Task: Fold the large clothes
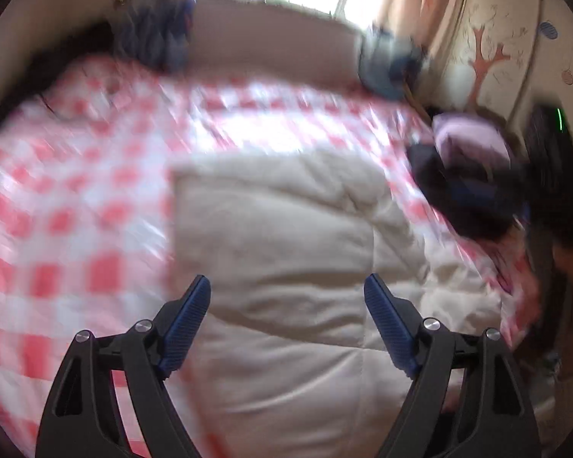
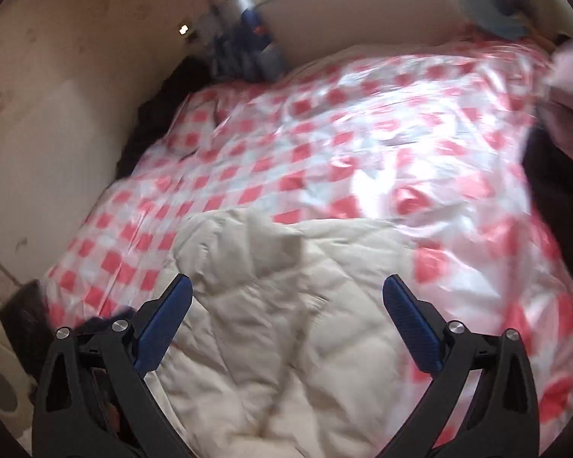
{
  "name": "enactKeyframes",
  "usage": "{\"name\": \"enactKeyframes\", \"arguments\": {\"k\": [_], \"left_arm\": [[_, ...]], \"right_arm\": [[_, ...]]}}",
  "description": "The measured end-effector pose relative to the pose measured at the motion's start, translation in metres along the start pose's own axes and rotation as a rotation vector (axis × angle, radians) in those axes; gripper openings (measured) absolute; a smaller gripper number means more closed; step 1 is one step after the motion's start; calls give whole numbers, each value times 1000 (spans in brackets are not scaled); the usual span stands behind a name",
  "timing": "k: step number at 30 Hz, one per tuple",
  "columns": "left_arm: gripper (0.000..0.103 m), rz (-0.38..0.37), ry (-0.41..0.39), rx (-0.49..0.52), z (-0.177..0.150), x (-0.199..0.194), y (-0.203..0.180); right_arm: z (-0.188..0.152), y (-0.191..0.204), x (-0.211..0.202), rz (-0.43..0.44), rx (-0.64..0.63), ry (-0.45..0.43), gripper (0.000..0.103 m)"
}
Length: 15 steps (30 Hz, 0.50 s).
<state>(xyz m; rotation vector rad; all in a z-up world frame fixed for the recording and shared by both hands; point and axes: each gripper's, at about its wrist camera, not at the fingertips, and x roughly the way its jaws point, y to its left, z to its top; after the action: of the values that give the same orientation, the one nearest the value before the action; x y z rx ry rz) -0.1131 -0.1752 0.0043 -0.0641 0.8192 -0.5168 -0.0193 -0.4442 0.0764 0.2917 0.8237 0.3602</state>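
A cream quilted jacket point(image 1: 286, 252) lies folded on a red-and-white checked sheet point(image 1: 76, 175) that covers the bed. My left gripper point(image 1: 287, 286) hovers above the jacket with its blue-padded jaws wide apart and nothing between them. In the right wrist view the same jacket point(image 2: 286, 305) fills the lower middle, its puffy panels creased. My right gripper point(image 2: 286, 286) is also open above it, holding nothing. Both views are blurred by motion.
The checked sheet point(image 2: 363, 133) stretches toward a padded headboard point(image 1: 271, 34) under a bright window. Bluish bundles point(image 1: 156, 30) sit at the head of the bed. A pale lilac cloth on dark items point(image 1: 470, 145) lies at the right edge. A wall point(image 2: 57, 95) runs along the left.
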Motion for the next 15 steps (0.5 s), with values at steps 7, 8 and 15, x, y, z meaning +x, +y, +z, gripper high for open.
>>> {"name": "enactKeyframes", "arguments": {"k": [7, 8, 15], "left_arm": [[79, -62, 0, 47, -10, -12, -13], [79, -62, -14, 3, -8, -21, 1], [87, -175, 155, -361, 1, 27, 96]], "right_arm": [[-63, -80, 90, -132, 211, 125, 97], [-73, -87, 83, -134, 231, 108, 97], [-85, -81, 68, -164, 235, 40, 97]]}}
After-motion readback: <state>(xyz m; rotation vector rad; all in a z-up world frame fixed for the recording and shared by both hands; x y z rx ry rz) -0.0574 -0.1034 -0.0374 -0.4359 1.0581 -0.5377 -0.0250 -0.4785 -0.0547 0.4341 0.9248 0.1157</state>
